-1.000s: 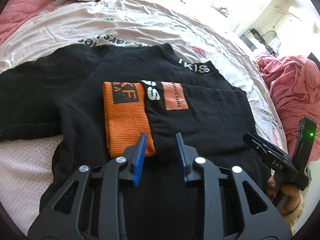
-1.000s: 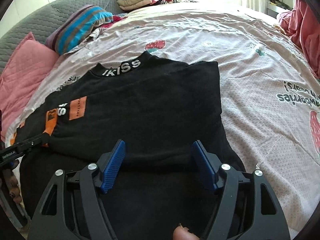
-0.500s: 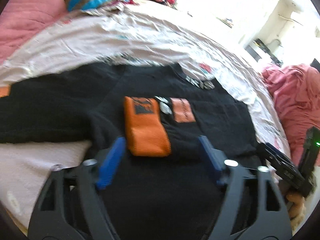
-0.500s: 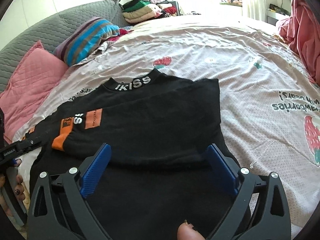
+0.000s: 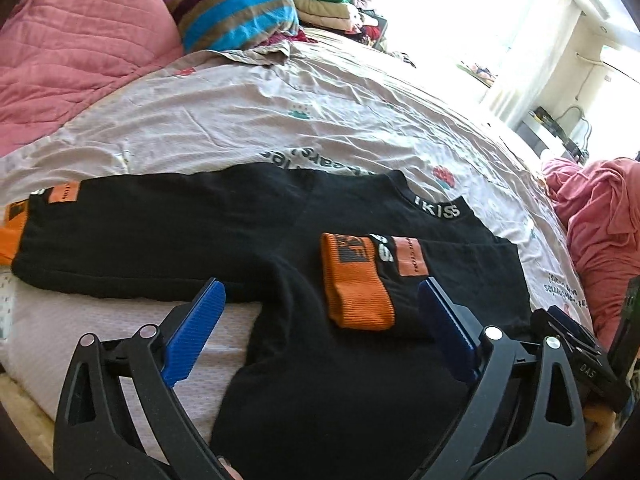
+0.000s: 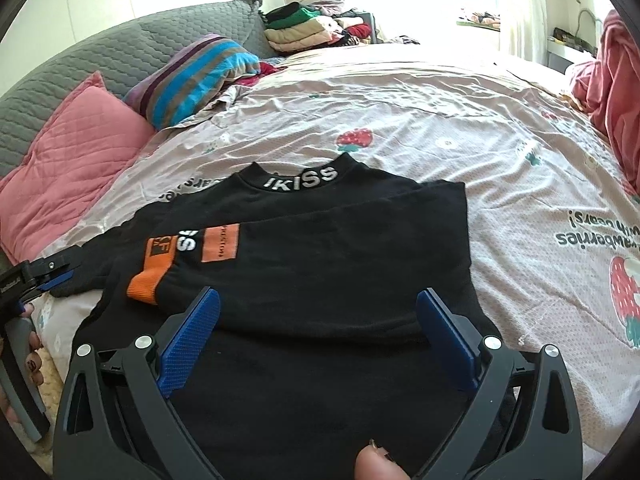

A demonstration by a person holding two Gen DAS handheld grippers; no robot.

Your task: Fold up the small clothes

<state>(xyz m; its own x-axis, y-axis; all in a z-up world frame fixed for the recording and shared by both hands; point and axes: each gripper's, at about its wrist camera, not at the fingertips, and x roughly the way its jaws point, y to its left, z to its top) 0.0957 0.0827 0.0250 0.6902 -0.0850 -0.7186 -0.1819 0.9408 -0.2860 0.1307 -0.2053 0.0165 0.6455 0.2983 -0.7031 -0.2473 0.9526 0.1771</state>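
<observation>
Reads "IKISS" in white on the black top's collar (image 6: 301, 179), straight ahead of the fingers. Shows "SS" on the folded sleeve (image 6: 188, 240); upside-down "with bears!" on the bedsheet (image 6: 592, 222), off right.

The left gripper (image 5: 320, 316) fills the lower part of the left wrist view, its blue pads (image 5: 194, 332) spread far apart with nothing pinched between them; its jaws have just been opening. The right gripper (image 6: 318, 324) fills the lower part of the right wrist view, pads (image 6: 188, 340) equally wide and gripping nothing; its jaws have also just been opening, though they have now nearly settled. Both point steeply downward. A hand (image 6: 18, 364) grips the left gripper's handle at the lower left edge of the right wrist view; a fingertip (image 6: 380, 464) shows at the bottom centre.
</observation>
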